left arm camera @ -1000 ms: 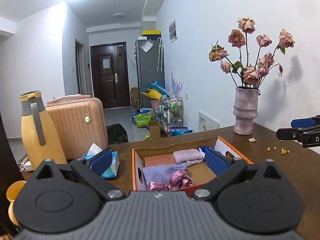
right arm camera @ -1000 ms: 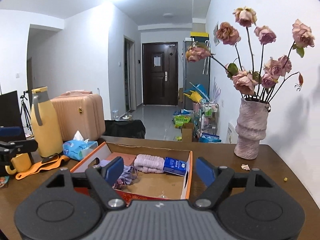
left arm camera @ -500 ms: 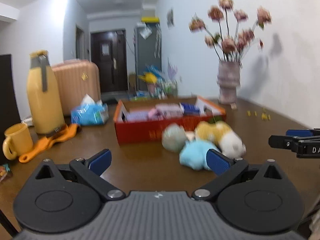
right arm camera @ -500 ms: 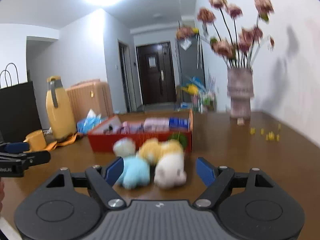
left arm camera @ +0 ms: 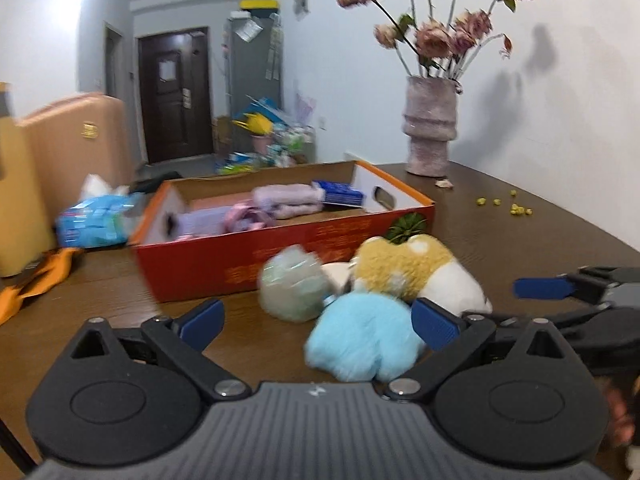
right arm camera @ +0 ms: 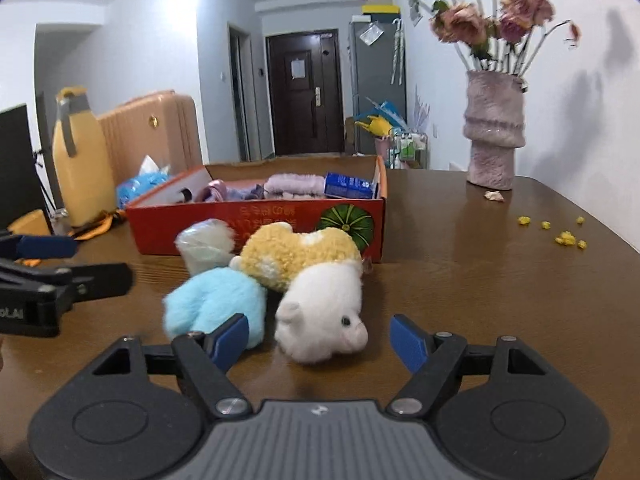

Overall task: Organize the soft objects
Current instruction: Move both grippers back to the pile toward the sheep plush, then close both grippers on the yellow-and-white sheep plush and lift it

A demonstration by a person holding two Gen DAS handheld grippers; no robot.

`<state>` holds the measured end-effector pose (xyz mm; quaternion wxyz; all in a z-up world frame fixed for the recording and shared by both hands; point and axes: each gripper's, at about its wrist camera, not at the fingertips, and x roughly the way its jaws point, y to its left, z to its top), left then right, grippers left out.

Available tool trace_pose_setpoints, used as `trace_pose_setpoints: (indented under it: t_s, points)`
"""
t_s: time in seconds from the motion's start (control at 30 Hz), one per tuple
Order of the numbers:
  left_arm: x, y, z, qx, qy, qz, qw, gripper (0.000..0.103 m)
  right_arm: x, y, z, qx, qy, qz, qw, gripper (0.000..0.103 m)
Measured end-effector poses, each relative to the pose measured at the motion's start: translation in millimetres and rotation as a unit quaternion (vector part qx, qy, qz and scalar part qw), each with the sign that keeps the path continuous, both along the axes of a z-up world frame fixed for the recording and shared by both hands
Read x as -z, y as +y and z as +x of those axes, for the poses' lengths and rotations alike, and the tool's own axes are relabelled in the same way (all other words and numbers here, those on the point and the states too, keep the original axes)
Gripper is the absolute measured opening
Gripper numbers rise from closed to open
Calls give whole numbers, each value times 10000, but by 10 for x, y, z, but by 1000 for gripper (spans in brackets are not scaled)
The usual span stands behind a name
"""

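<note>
Dark wooden surface (right arm camera: 460,264), left to right: left tongs (left arm camera: 318,322) spread wide behind the blue plush (left arm camera: 360,332), right tongs (right arm camera: 318,338) spread nearest the white-and-yellow plush dog (right arm camera: 316,300), whose long axis runs toward the orange box (right arm camera: 256,220).

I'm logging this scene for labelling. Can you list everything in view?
Plush toys: three; blue, yellow, white; table, before box.
Pale bundle: one, whitish, behind blue toy.
Box: one, red, mid-table, holding pink cloths and a blue pack.
Vase: one, pink, dried roses, far right.
Jug: one, yellow, far left.
Tissue pack: one, blue, left of box.
Suitcase: one, peach, behind table.
Crumbs: several, yellow, right.
Table: one, brown.
Left gripper: open.
Right gripper: open.
</note>
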<state>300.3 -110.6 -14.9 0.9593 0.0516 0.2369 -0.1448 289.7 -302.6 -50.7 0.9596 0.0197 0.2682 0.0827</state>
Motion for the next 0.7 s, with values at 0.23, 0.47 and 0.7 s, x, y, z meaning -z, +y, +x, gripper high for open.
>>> trace_pose_setpoints:
  t_s: [0.23, 0.47, 0.7]
  points:
    - [129, -310, 576, 490, 327, -59, 9982, 79, 142, -80, 313, -60, 352, 194, 9992, 54]
    - [265, -524, 936, 871, 794, -431, 9921, 78, 76, -280, 133, -75, 224, 328, 9992, 73]
    - [375, -585, 1139, 1226, 1159, -853, 9820, 50, 164, -339, 210, 70, 281, 503, 9983, 59]
